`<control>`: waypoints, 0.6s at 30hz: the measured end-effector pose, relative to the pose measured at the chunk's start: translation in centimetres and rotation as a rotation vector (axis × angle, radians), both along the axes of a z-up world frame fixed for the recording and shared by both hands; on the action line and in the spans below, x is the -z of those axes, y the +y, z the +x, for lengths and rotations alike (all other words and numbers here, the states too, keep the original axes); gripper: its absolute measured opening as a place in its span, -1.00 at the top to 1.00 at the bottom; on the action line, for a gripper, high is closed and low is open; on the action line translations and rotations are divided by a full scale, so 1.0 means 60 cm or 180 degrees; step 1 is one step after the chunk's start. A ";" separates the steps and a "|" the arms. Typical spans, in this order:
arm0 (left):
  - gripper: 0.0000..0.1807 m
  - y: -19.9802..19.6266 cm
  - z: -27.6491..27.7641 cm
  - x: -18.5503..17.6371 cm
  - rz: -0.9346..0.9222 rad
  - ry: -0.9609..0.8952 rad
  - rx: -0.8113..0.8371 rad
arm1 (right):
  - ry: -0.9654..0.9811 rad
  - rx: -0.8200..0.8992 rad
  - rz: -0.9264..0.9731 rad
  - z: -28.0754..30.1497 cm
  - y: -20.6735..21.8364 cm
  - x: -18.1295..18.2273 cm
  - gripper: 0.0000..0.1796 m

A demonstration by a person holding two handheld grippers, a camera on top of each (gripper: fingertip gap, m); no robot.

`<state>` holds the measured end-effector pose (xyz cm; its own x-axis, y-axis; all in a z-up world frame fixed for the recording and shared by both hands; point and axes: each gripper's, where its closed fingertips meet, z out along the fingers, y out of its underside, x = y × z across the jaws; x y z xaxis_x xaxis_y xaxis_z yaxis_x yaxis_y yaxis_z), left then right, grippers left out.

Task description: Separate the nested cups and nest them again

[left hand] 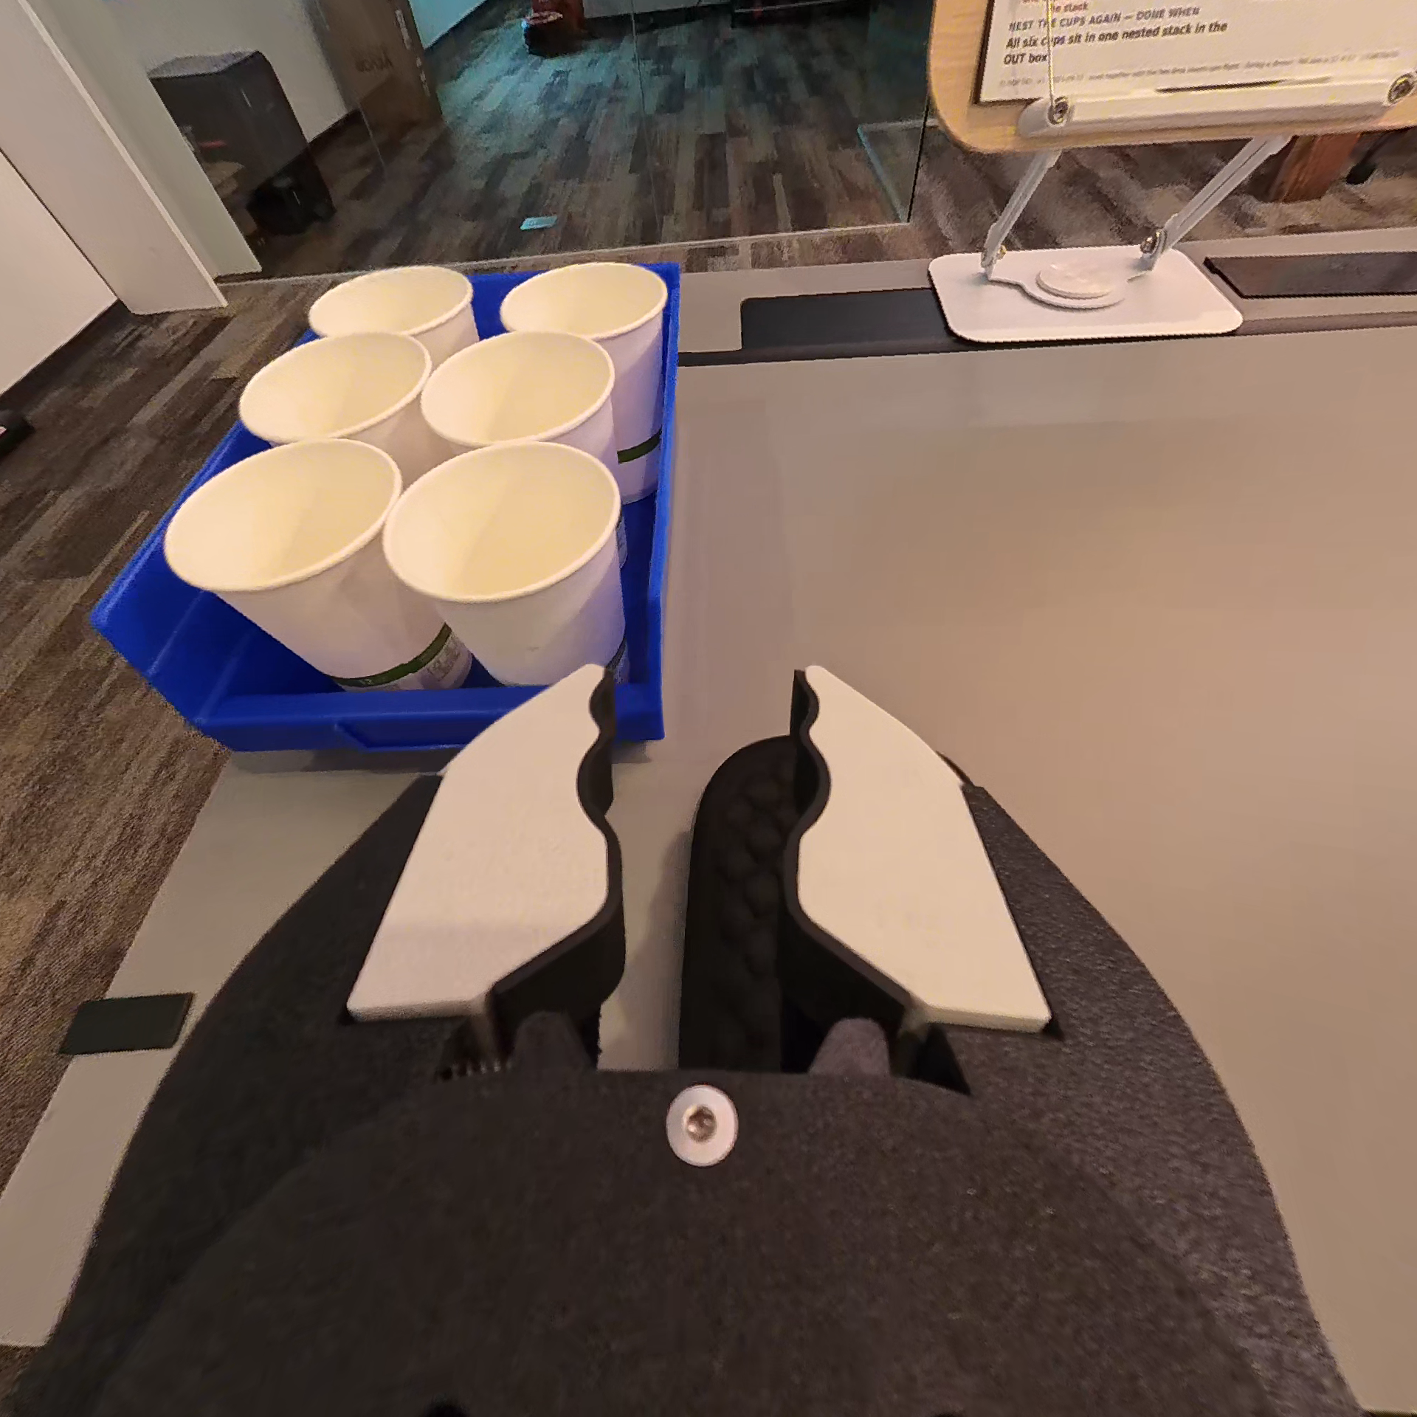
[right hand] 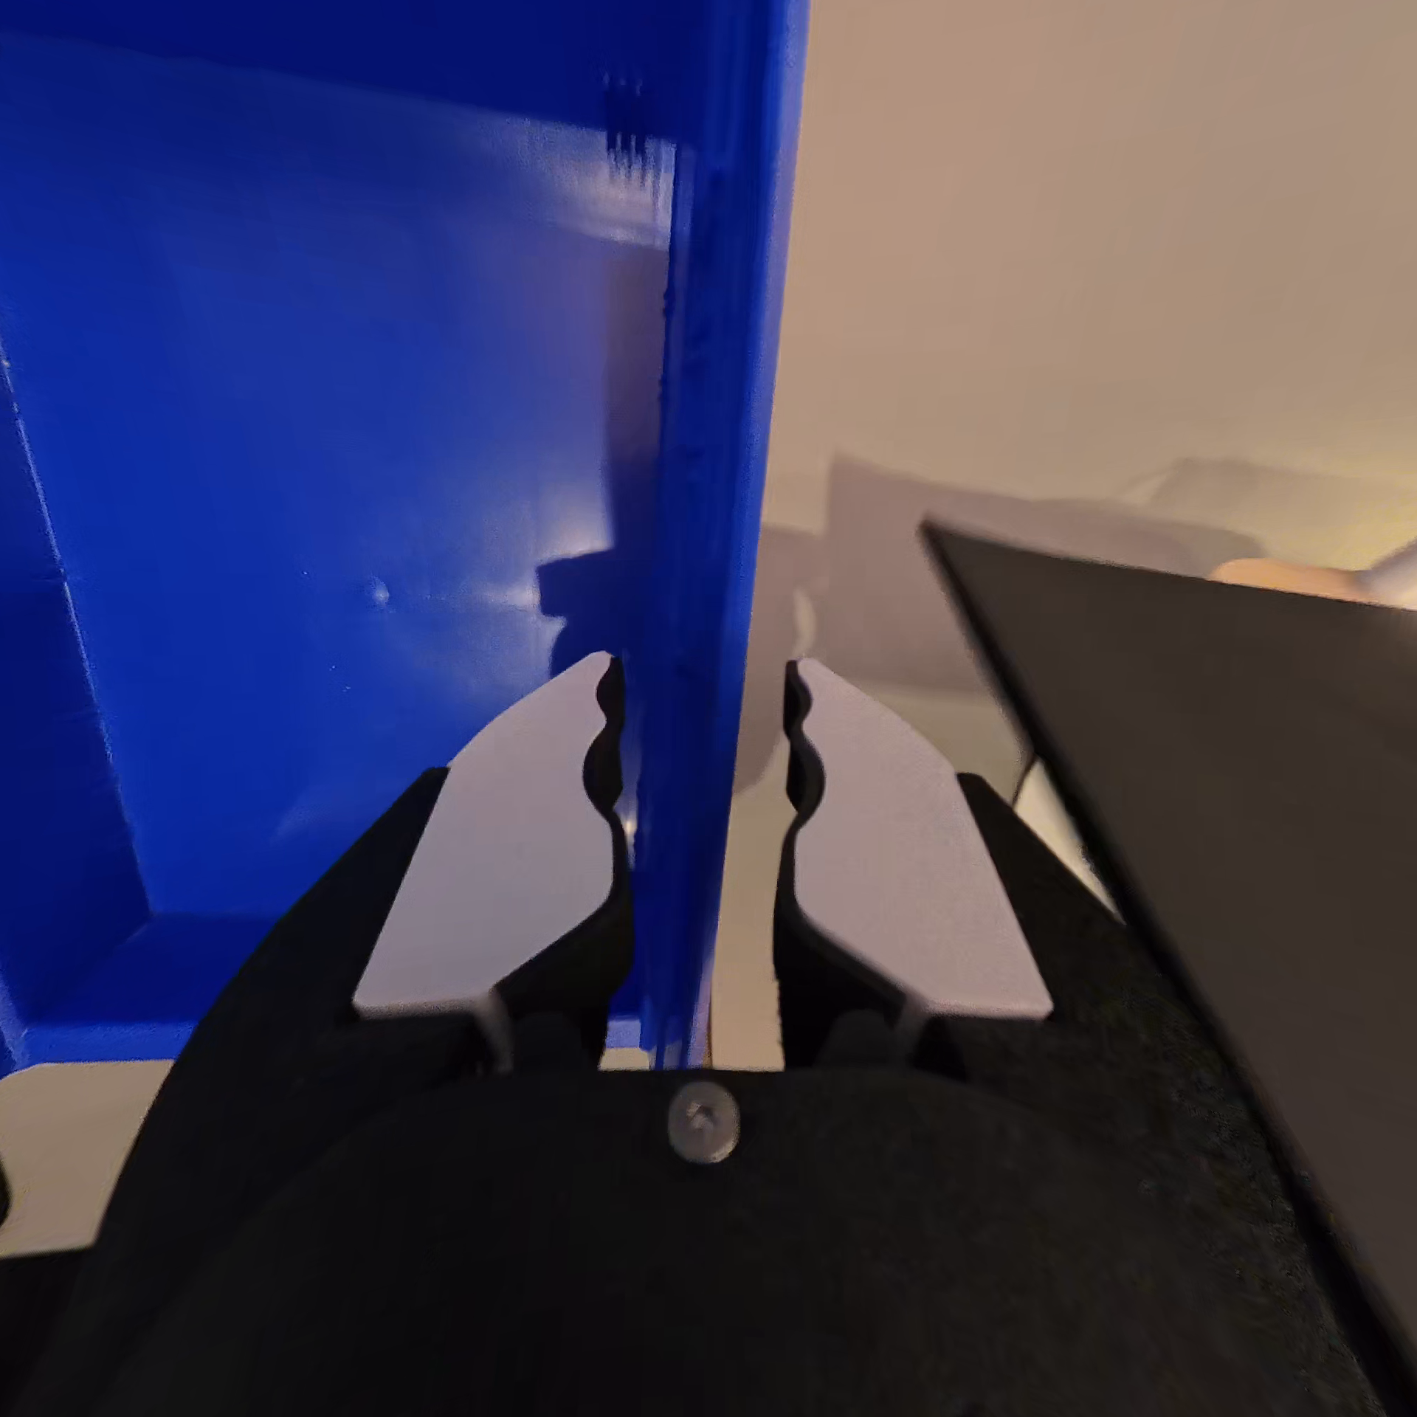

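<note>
Six white paper cups (left hand: 429, 475) stand upright and separate in the blue bin (left hand: 253, 690) at the upper left of the left wrist view; I judge them light, thin-walled and easily crushed, best pinched gently across the wall just below the rolled rim. My left hand-held gripper (left hand: 701, 682) hangs over the grey worktop (left hand: 1035, 575) with jaws apart and empty, just right of the bin's near corner. My right hand-held gripper (right hand: 701, 667) straddles a wall of a blue bin (right hand: 713, 460) with a gap on the right side, no cup in that view.

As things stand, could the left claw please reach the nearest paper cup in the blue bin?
Probably yes: the left claw is open and empty, the nearest paper cup stands upright just ahead, nothing between.
</note>
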<state>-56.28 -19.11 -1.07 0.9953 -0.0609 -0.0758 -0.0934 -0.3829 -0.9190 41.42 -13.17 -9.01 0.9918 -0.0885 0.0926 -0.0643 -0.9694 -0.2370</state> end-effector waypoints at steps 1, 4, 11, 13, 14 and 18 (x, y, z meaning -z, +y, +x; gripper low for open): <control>0.52 -0.002 -0.003 0.003 -0.0001 -0.0016 0.0002 | -0.0116 -0.0030 0.0052 -0.001 0.004 -0.015 0.55; 0.52 -0.005 -0.010 0.015 -0.0006 -0.0060 0.0008 | -0.0529 -0.0194 0.0350 -0.013 0.030 -0.073 0.51; 0.50 -0.005 -0.016 0.029 0.0057 -0.0243 0.0104 | -0.0716 -0.0996 0.2320 -0.205 0.138 -0.275 0.54; 0.50 -0.003 -0.016 0.023 0.0118 -0.0281 0.0139 | -0.0212 -0.1476 0.2885 -0.320 0.152 -0.316 0.39; 0.50 -0.002 -0.016 0.020 0.0139 -0.0282 0.0155 | -0.0001 -0.1654 0.3069 -0.372 0.156 -0.330 0.33; 0.46 0.005 -0.011 0.001 0.0192 -0.0184 0.0251 | 0.0477 -0.2254 0.3553 -0.554 0.165 -0.362 0.37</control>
